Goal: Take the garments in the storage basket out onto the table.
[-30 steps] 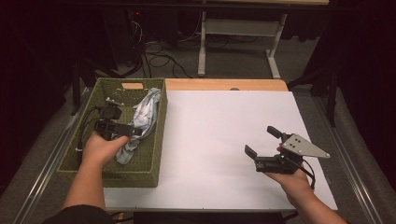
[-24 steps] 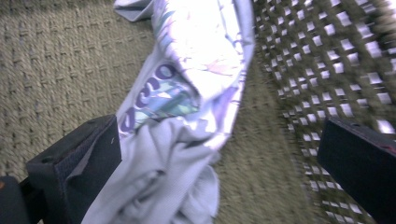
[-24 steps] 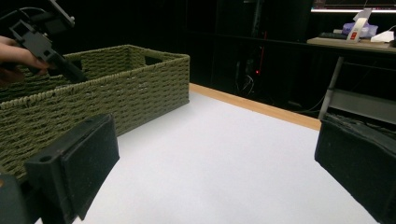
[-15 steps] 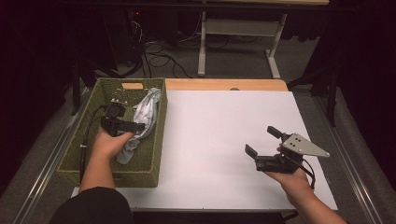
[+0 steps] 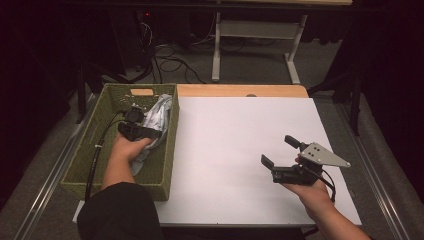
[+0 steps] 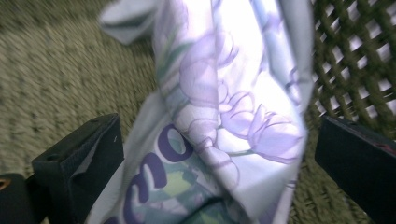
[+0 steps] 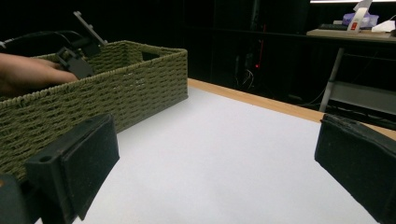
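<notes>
Two black handheld tools, each with a pair of broad, flat, matte black jaws. Left tool (image 5: 136,131) trailing a black cable along the forearm. Right tool (image 5: 282,156) topped by a grey three-cornered plate with small dark holes, black cable looping behind. Dark sleeve (image 5: 117,212) on the left arm.

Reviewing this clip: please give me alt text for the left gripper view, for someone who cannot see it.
A pale cloth printed with purple flowers and lettering hangs between the wide-open black jaws of the left gripper. Behind it is the woven green basket, its floor at left and its lattice wall at right.
</notes>
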`<action>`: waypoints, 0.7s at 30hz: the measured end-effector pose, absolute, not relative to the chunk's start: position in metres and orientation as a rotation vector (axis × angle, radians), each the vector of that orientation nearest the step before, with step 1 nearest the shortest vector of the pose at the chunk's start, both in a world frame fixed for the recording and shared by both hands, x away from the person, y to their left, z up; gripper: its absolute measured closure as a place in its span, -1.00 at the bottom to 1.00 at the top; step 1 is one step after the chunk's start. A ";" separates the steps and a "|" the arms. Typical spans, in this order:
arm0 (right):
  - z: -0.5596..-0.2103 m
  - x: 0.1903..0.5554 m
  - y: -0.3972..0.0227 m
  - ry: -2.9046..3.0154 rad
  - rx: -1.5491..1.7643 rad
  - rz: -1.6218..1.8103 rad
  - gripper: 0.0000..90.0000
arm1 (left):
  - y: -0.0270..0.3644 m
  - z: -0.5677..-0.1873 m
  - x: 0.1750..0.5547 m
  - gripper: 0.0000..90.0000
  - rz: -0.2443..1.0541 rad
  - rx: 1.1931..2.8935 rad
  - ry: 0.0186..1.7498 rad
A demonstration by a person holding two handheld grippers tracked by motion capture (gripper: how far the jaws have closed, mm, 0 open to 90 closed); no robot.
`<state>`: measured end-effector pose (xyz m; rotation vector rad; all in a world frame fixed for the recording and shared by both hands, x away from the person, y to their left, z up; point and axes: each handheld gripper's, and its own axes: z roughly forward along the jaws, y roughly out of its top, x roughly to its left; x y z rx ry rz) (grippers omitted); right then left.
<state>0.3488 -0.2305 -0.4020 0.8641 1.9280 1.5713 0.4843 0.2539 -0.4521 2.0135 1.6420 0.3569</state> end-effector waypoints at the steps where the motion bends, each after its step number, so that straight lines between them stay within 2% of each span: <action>1: -0.402 0.348 -0.231 1.926 0.863 1.573 -0.98 | 0.250 -0.459 0.487 -0.96 0.351 2.086 1.648; 4: -0.402 0.348 -0.231 1.923 0.862 1.575 -0.98 | 0.249 -0.463 0.488 -0.96 0.340 2.150 1.664; 8: -0.402 0.347 -0.232 1.926 0.864 1.573 -0.98 | 0.250 -0.465 0.490 -0.94 0.315 2.151 1.676; 14: -0.402 0.347 -0.232 1.927 0.864 1.571 -0.98 | 0.248 -0.468 0.490 -0.84 0.315 2.202 1.702; 16: -0.402 0.347 -0.231 1.928 0.863 1.568 -0.98 | 0.249 -0.466 0.490 -0.68 0.320 2.198 1.711; 17: -0.402 0.347 -0.232 1.929 0.863 1.568 -0.98 | 0.250 -0.464 0.489 -0.49 0.328 2.192 1.717; 18: -0.402 0.347 -0.232 1.929 0.863 1.568 -0.98 | 0.250 -0.464 0.489 -0.38 0.328 2.192 1.717; 19: -0.402 0.347 -0.232 1.929 0.863 1.568 -0.98 | 0.250 -0.463 0.488 -0.38 0.337 2.201 1.703; 21: -0.401 0.347 -0.232 1.928 0.864 1.571 -0.98 | 0.250 -0.462 0.488 -0.14 0.335 2.204 1.689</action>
